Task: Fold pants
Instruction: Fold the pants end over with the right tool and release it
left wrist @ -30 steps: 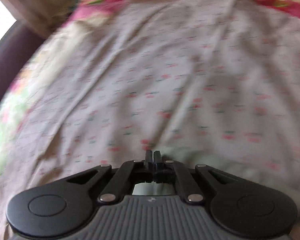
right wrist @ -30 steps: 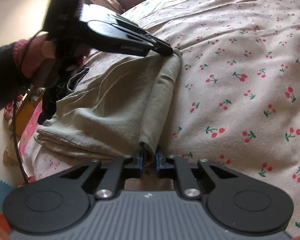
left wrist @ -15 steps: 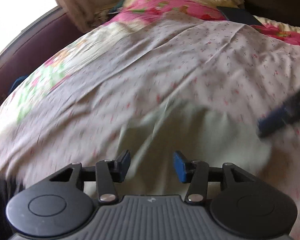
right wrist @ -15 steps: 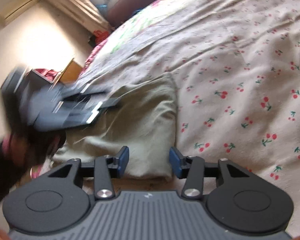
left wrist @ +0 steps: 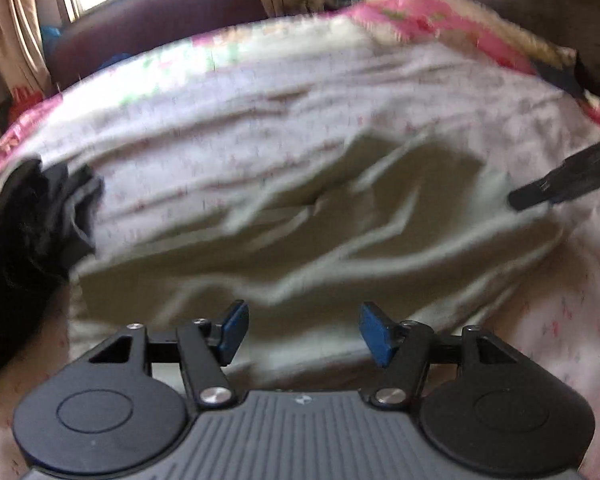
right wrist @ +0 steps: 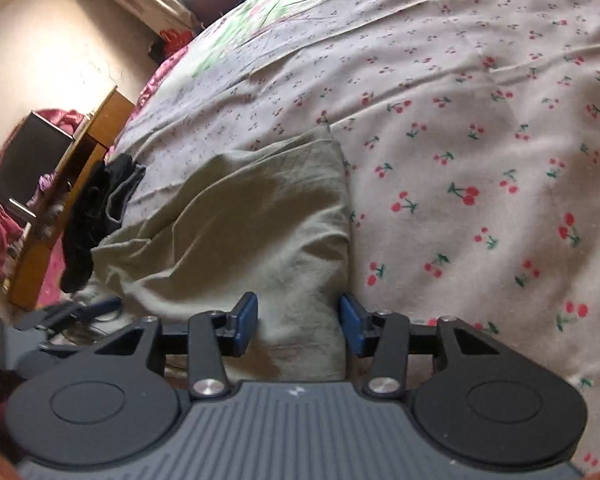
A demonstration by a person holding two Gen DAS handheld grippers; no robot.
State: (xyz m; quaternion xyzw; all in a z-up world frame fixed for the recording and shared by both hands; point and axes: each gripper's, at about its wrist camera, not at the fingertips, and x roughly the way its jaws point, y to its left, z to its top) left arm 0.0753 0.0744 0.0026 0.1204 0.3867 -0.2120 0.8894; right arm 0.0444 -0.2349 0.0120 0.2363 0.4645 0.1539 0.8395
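The olive-green pants [left wrist: 320, 232] lie folded and wrinkled on the cherry-print bed sheet [right wrist: 480, 160]. My left gripper [left wrist: 304, 332] hovers over their near edge. Its jaws are opening and the blue pads press on nothing. In the right wrist view the pants [right wrist: 240, 216] run away from my right gripper [right wrist: 299, 320], which is open with the folded edge showing between its pads, not pinched. The right gripper's finger [left wrist: 568, 180] shows at the right edge of the left wrist view. The left gripper [right wrist: 80, 312] is a blur at the lower left of the right wrist view.
A dark garment [left wrist: 28, 248] lies bunched at the left of the pants, also in the right wrist view [right wrist: 96, 216]. A pink floral pillow [left wrist: 440, 20] and a dark maroon bed end [left wrist: 152, 28] lie beyond. A wooden piece of furniture [right wrist: 72, 184] stands beside the bed.
Both grippers have let go of the pants and opened. The left one swung back from the far folded corner to the near left side. The right one drew back a little.
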